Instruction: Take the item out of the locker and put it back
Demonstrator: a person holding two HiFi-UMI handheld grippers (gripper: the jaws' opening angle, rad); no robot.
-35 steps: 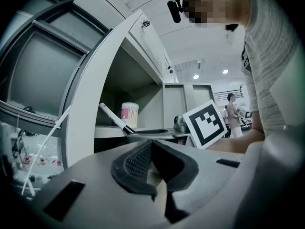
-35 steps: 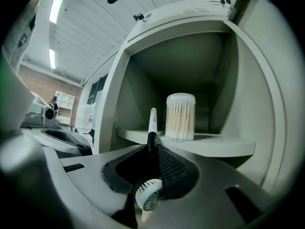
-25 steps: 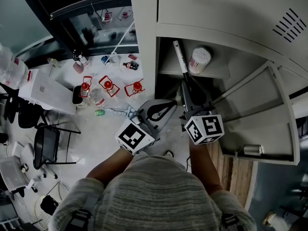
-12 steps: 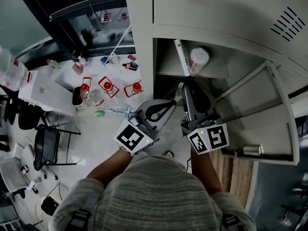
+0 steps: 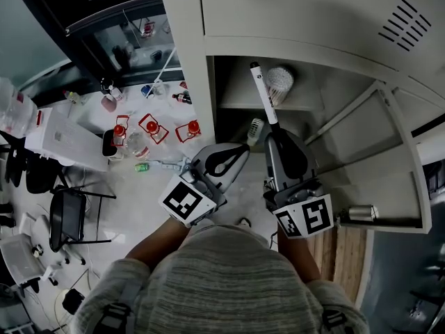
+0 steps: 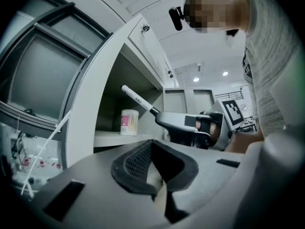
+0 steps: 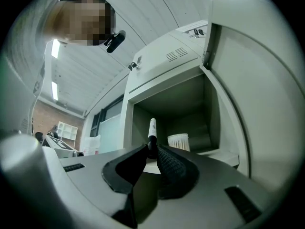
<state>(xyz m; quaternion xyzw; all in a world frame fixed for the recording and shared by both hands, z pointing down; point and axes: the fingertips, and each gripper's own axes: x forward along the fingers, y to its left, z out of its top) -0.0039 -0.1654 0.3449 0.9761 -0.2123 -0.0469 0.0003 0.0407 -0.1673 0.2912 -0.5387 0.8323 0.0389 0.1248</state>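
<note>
Left gripper (image 5: 240,152): centre frame; your jaws are fully closed, holding nothing.
Marker (image 5: 261,92): upper centre, at the locker (image 5: 313,19) opening, beside the swab tub (image 5: 279,81).
Right gripper (image 5: 277,132): right of centre; your jaws clamp the marker's dark end.

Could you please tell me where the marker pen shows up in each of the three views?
Head view: marker upper centre, slanting up from the right gripper.
Left gripper view: centre, marker pointing up-left.
Right gripper view: centre, marker upright between the jaws.
Shared landmark: the cotton swab tub.
</note>
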